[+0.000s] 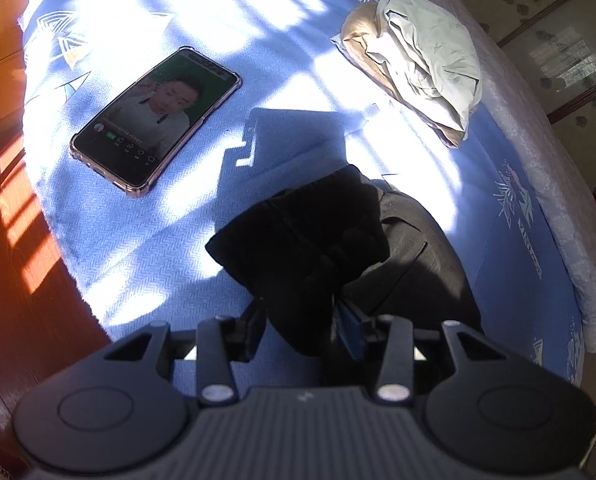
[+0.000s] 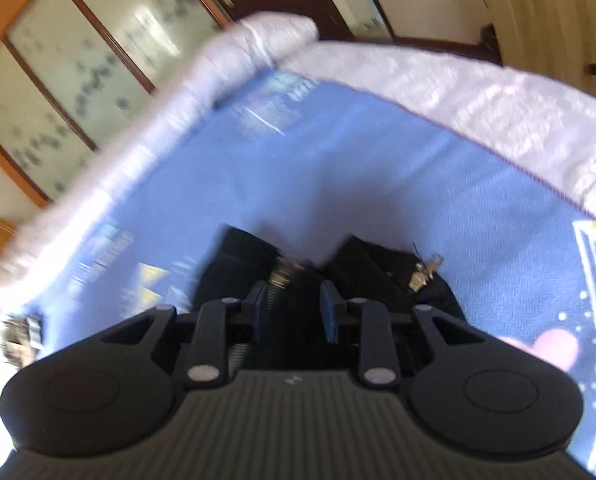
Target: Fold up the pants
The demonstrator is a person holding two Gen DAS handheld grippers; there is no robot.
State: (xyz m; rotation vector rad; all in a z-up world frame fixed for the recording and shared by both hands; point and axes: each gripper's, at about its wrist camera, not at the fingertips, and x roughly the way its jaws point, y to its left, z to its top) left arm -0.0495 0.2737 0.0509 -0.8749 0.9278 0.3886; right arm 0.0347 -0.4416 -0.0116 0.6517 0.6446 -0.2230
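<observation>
Black pants [image 1: 306,252] lie bunched on the blue bed cover [image 1: 157,240]. In the left wrist view, my left gripper [image 1: 304,332] is shut on a dark fold of the pants, which hangs over and hides most of the fingers. In the blurred right wrist view, my right gripper [image 2: 293,312] is shut on the pants [image 2: 362,268] near the waistband, where a metal clasp [image 2: 420,276] shows. The blue finger pads [image 2: 330,312] press the fabric from both sides.
A phone [image 1: 153,120] with its screen lit lies on the bed to the left. A crumpled beige and pale green pile of clothes [image 1: 418,64] sits at the back right. A white quilt [image 2: 458,96] edges the bed. Wooden floor [image 1: 13,280] lies left.
</observation>
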